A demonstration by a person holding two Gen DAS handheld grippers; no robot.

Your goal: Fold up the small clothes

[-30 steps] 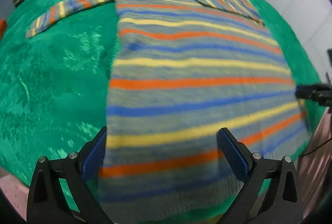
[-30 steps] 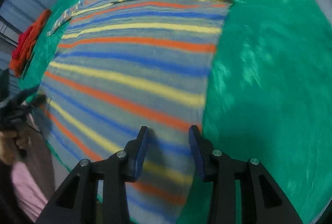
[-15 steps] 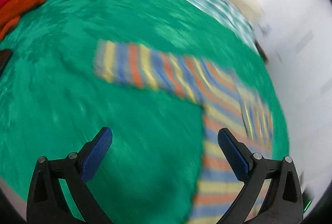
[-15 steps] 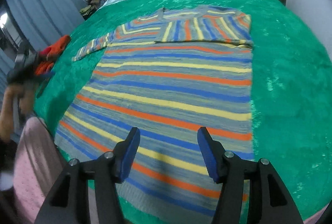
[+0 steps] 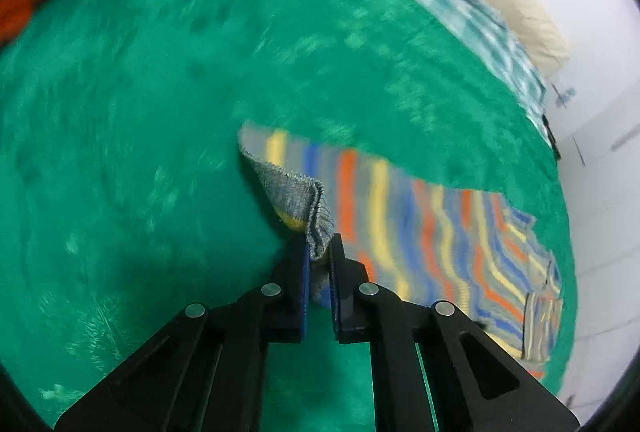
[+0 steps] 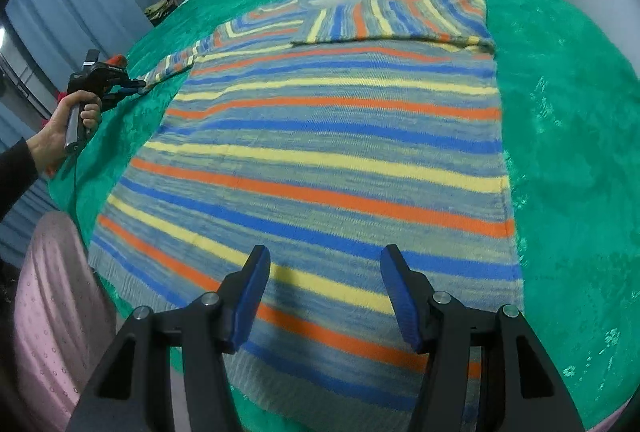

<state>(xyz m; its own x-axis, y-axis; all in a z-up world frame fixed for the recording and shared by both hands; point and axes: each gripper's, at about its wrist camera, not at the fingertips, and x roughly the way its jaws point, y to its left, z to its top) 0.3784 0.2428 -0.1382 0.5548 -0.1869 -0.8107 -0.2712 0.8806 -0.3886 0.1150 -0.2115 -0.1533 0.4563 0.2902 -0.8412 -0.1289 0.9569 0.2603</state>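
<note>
Left tool (image 5: 319,252) pinching sleeve cuff (image 5: 316,208); right tool (image 6: 324,292) above sweater hem.

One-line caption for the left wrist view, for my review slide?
Left gripper shut on the cuff of the striped sweater's outstretched sleeve, over the green blanket.

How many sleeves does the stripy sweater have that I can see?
2. One sleeve is folded across the chest of the sweater. The other sleeve stretches out over the green blanket, its cuff pinched in the left gripper.
</note>
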